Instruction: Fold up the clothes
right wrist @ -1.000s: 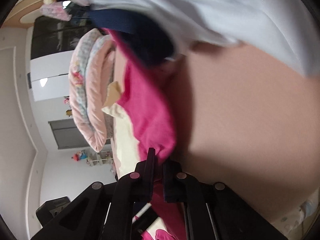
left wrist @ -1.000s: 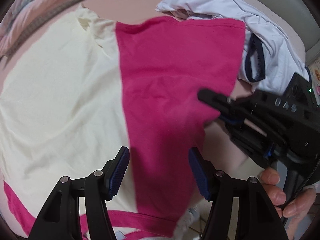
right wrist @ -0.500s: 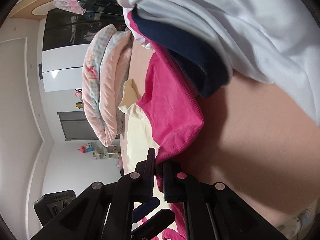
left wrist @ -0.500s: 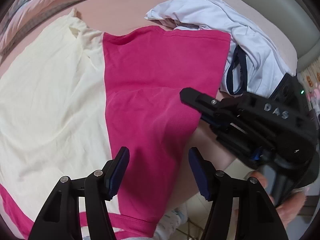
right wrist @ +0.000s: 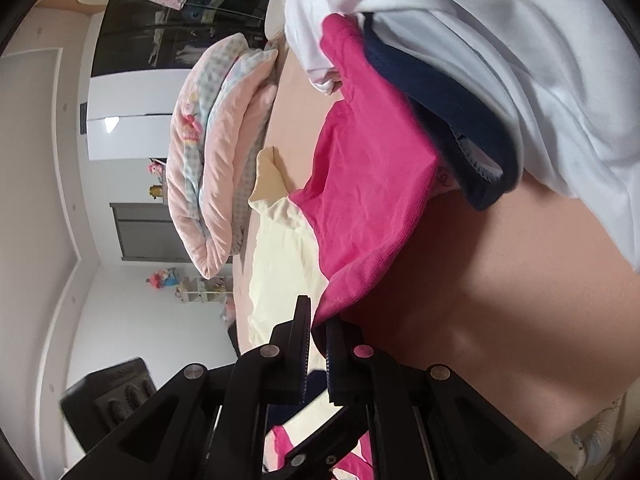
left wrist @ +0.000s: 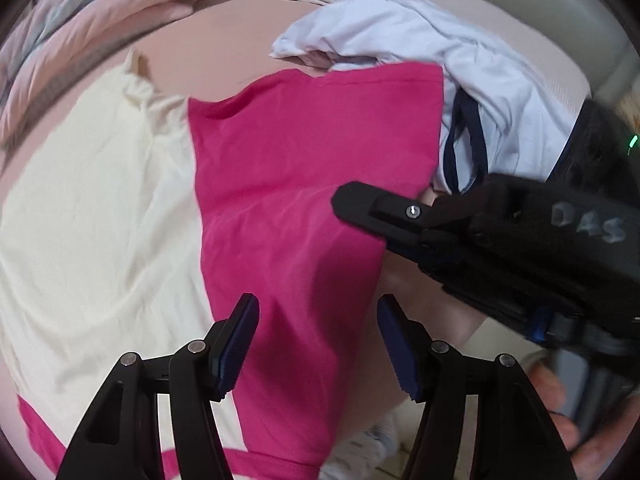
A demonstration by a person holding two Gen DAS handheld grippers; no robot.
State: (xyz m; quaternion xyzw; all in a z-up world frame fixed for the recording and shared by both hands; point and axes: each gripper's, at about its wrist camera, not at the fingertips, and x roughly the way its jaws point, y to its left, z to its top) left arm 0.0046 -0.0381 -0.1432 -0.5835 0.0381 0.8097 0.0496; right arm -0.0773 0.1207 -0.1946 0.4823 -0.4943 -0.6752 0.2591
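Note:
A cream and pink shirt lies spread on the bed; its cream body (left wrist: 92,216) is at the left and a folded-over pink panel (left wrist: 304,184) covers the middle. My left gripper (left wrist: 318,344) hovers open over the pink panel's near part, nothing between its blue pads. My right gripper (left wrist: 348,200) reaches in from the right and lies on the pink panel's right edge. In the right wrist view my right gripper (right wrist: 318,324) is shut on that pink edge (right wrist: 360,216), which rises from the fingers.
A crumpled white garment with navy trim (left wrist: 472,92) sits beyond the pink panel, touching it. A rolled pink quilt (left wrist: 88,28) lies along the far left. The peach bed sheet (right wrist: 500,300) shows to the right; the bed's near edge (left wrist: 440,380) drops to the floor.
My right gripper has slid leftward over the pink panel, still shut on its edge. The left gripper stays open and has shifted slightly, with more of the white garment in view.

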